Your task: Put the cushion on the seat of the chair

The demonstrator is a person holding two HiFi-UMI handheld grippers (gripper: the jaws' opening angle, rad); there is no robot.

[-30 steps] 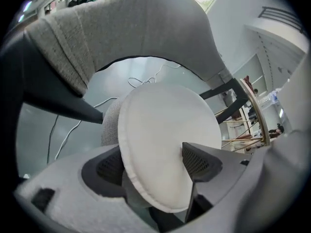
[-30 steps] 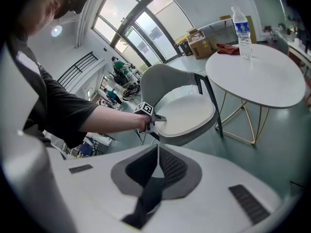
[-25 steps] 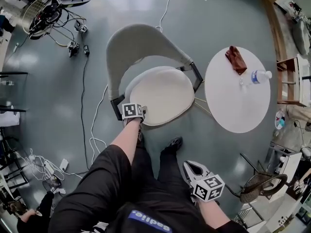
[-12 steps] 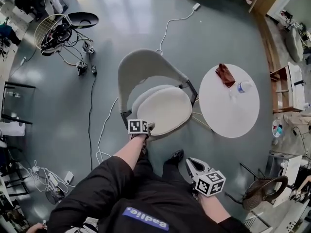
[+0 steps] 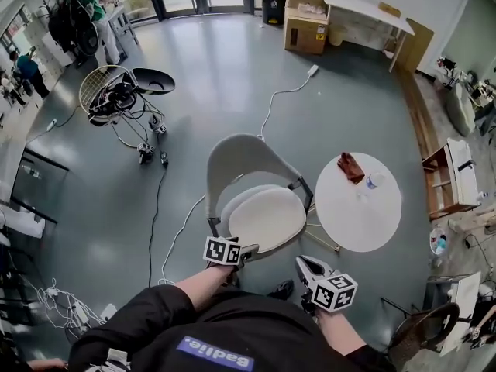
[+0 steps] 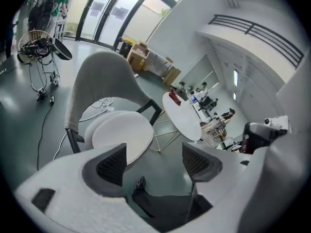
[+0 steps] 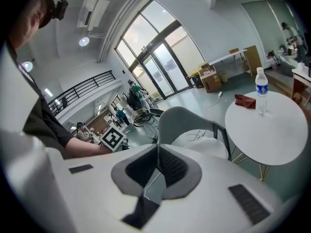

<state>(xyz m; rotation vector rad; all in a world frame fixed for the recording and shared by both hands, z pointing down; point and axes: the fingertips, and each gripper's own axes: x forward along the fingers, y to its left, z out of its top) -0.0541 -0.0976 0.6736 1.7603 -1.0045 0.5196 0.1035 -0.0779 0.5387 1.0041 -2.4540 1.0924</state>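
Note:
A pale round cushion (image 5: 268, 218) lies flat on the seat of the grey shell chair (image 5: 242, 160). My left gripper (image 5: 247, 251) hovers just off the cushion's near-left edge, open, with nothing between its pads. In the left gripper view the cushion (image 6: 121, 135) and the chair back (image 6: 103, 76) lie beyond the open left gripper (image 6: 155, 162). My right gripper (image 5: 305, 264) is held near my body, right of the chair, shut on nothing. The right gripper view has the right gripper (image 7: 158, 167) shut, with the chair (image 7: 186, 120) and cushion (image 7: 212, 147) ahead.
A round white table (image 5: 358, 211) stands right of the chair with a red cloth (image 5: 349, 167) and a water bottle (image 5: 371, 180) on it. Cables (image 5: 159, 192) trail over the floor at left. A wire basket stand (image 5: 108, 99) and cardboard boxes (image 5: 304, 22) are farther off.
The head view has lifted and pulled back, so the chair and table look smaller. The left gripper stays by the cushion's near edge. The right gripper remains near my body.

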